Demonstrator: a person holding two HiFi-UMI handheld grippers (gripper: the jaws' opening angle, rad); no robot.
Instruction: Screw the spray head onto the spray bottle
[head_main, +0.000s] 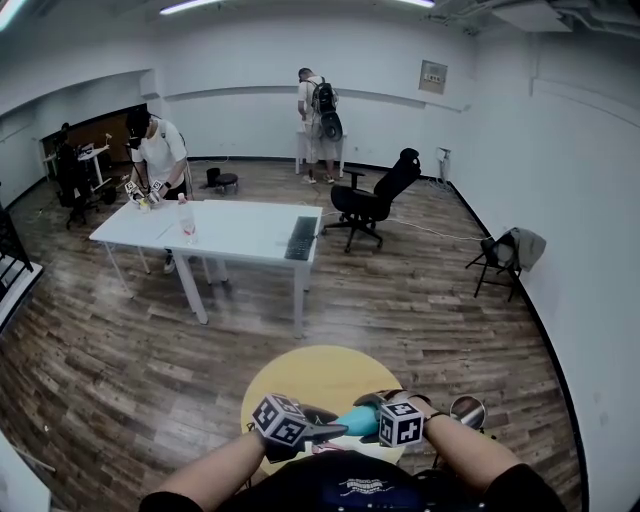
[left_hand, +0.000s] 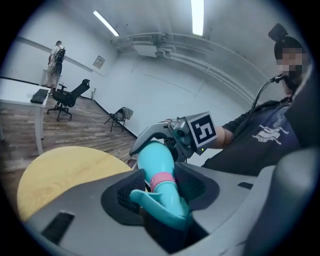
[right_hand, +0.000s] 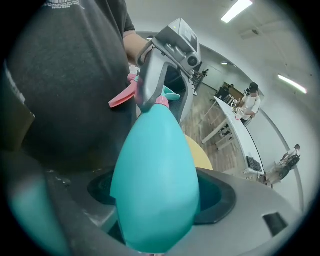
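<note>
Teal spray head (left_hand: 167, 200), its pink collar (left_hand: 162, 180) meeting the spray bottle (left_hand: 154, 157) at the neck, sits clamped in the left gripper (left_hand: 162, 189), jaws half closed. The right gripper (right_hand: 155, 202) squeezes the bottle's body over the yellow table (head_main: 320, 372). Tightening seems underway, probably unfinished.

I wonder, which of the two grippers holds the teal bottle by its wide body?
The right gripper: the wide body of the spray bottle fills its jaws. The left gripper has the pink-collared spray head between its jaws instead.

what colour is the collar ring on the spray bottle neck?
Pink collar ring, on the teal spray bottle. Clearest in the left gripper view.
</note>
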